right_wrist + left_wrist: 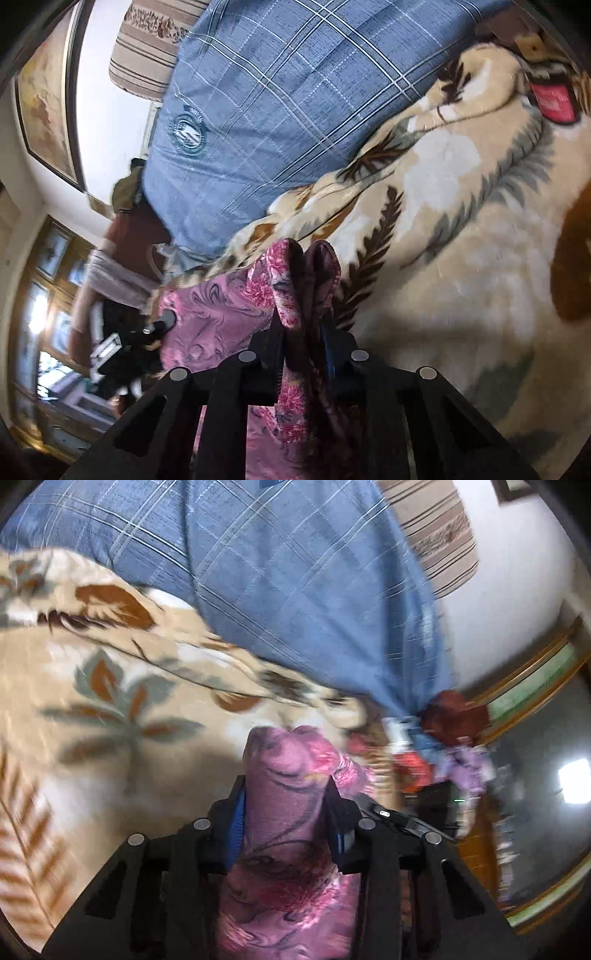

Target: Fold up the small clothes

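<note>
Fingers of the left gripper [286, 797] and the right gripper [304, 332] each clamp a bunched edge of a pink flowered garment [221, 314], held above a beige leaf-patterned blanket [461, 240]. Beyond lies a blue checked pillow [277, 92] bearing a round crest [188, 131], its lettering unreadable.

Left gripper [286, 794]: matte black plastic frame, angular arms with triangular cutouts, round silver screw heads on the knuckles, blue pads inside the fingers [239, 819]. Right gripper [304, 325]: same black frame, silver screws, one blue pad visible.
</note>
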The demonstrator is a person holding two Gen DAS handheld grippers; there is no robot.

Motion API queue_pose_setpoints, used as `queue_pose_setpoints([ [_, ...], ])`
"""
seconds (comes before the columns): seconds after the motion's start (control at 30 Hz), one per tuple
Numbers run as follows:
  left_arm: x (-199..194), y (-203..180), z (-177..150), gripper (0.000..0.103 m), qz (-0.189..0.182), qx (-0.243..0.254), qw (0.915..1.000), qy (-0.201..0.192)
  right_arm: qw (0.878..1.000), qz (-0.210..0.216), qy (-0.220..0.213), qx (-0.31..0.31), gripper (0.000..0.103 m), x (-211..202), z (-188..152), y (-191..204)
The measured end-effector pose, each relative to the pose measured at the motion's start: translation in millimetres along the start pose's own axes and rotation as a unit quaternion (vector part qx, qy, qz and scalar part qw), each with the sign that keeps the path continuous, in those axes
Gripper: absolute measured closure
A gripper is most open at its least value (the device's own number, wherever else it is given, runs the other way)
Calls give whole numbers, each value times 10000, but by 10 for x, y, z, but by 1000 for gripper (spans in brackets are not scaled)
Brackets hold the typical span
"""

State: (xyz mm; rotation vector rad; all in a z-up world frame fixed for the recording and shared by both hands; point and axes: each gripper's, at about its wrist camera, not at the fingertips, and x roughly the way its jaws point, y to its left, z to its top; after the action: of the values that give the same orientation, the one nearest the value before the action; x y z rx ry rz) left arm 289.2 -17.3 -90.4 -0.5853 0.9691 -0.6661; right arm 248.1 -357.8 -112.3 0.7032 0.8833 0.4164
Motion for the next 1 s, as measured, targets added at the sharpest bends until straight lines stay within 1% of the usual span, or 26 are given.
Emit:
queue_pose_setpoints([
  [0.07,347,248,-20,67,615,-115,9973,393,9983,-539,222,-49,84,259,-49,-75],
  [0.1,417,341,-52,63,757,-239,9956,494,9976,-596,361,32,80,339,-83,-139],
  [0.13,344,394,-86,58,611,-487,9959,453,9978,-521,398,85,77,349,-97,-165],
  [0.17,177,369,-117,57,520,-649,9958,380,9985,-414,345,118,75,294,-96,-153],
  [0.2,-25,292,-152,56,500,-573,9970,169,9988,-428,248,66,71,214,-90,-97],
  [0.23,-197,228,-208,45,482,-469,9977,-46,9986,-501,172,-13,64,143,-100,-52],
  [0.27,-374,144,-309,29,482,-373,9979,-236,9979,-626,94,-125,60,51,-134,12],
  [0.3,-535,61,-436,25,510,-273,9978,-311,9967,-784,40,-226,53,-47,-204,82],
  [0.37,-616,12,-632,25,650,-172,9977,-66,9960,-854,3,-272,50,-199,-373,179],
  [0.4,-636,15,-798,25,705,-167,9973,142,9969,-754,13,-243,49,-279,-511,218],
  [0.43,-641,22,-919,25,688,-190,9972,228,9978,-629,29,-213,48,-347,-699,242],
  [0.47,-650,47,-1038,25,678,-221,9970,314,9981,-580,49,-192,48,-372,-817,243],
  [0.5,-641,86,-1177,25,673,-256,9964,448,9983,-540,128,-159,48,-380,-1026,233],
  [0.53,-594,132,-1331,25,613,-327,9954,663,9978,-620,223,-108,51,-363,-1222,197],
  [0.57,-541,142,-1420,25,542,-388,9945,804,9968,-734,309,-49,53,-351,-1329,150],
  [0.6,-515,172,-1508,25,470,-453,9937,909,9948,-890,494,70,65,-303,-1464,84],
  [0.63,-471,190,-1558,25,446,-484,9931,971,9942,-895,579,133,79,-285,-1507,58],
  [0.67,-433,209,-1601,28,447,-522,9925,1008,9943,-848,616,172,80,-286,-1537,58],
  [0.7,-416,219,-1641,36,554,-549,9917,1025,9944,-879,573,81,85,-306,-1541,100],
  [0.73,-376,203,-1662,70,730,-502,9900,1094,9937,-976,541,-39,91,-310,-1531,146],
  [0.77,-379,177,-1670,84,721,-476,9897,1138,9923,-1097,562,-118,91,-310,-1517,190],
  [0.87,-510,107,-1687,89,678,-433,9923,937,9866,-1519,485,-329,94,-373,-1509,349],
  [0.9,-513,143,-1707,89,607,-513,9922,960,9809,-1835,462,-441,97,-378,-1532,392],
  [0.93,-472,208,-1740,88,675,-538,9911,1010,9752,-2098,430,-560,99,-371,-1575,406],
  [0.97,-417,268,-1769,83,807,-533,9896,1066,9696,-2315,474,-638,99,-290,-1610,365],
  [1.0,-376,329,-1789,78,847,-600,9885,1096,9707,-2260,640,-507,99,-187,-1637,258],
])
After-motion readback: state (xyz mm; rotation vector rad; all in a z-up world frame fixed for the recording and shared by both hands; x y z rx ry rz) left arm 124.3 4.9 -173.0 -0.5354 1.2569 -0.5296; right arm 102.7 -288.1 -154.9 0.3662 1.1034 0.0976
